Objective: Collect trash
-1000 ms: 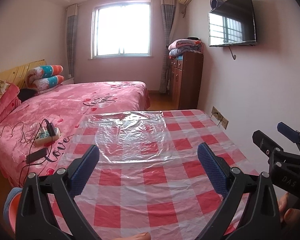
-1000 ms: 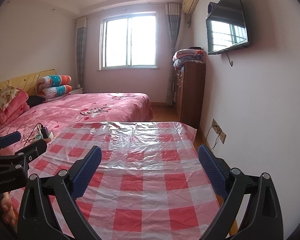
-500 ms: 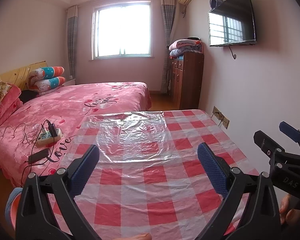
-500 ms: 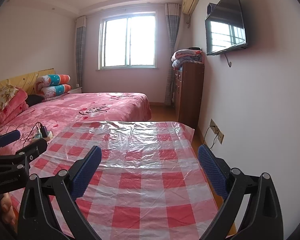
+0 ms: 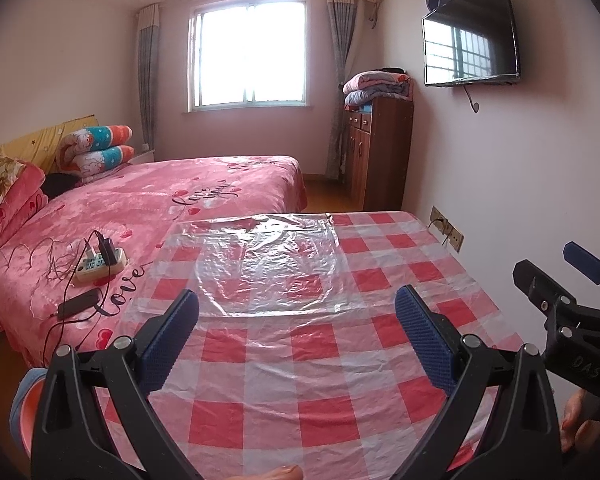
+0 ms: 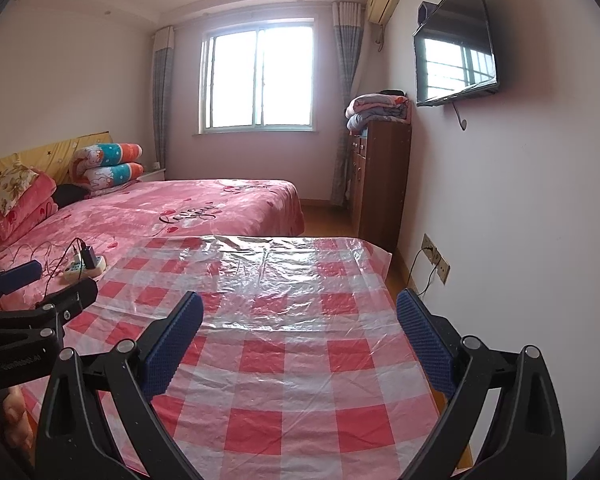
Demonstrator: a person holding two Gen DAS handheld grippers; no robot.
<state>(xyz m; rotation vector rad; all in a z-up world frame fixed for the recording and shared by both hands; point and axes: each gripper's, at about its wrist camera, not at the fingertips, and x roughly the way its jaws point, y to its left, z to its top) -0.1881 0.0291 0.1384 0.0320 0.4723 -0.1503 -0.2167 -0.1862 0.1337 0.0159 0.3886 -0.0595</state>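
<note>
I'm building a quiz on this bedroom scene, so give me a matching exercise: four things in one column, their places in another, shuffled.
Things:
1. clear plastic bag
2. power strip
3. folded blankets
4. television

Places:
A. on top of the wooden cabinet
B. mounted on the right wall
C. flat on the checked tablecloth
D. on the pink bedspread

Pairs: 1-C, 2-D, 3-A, 4-B
</note>
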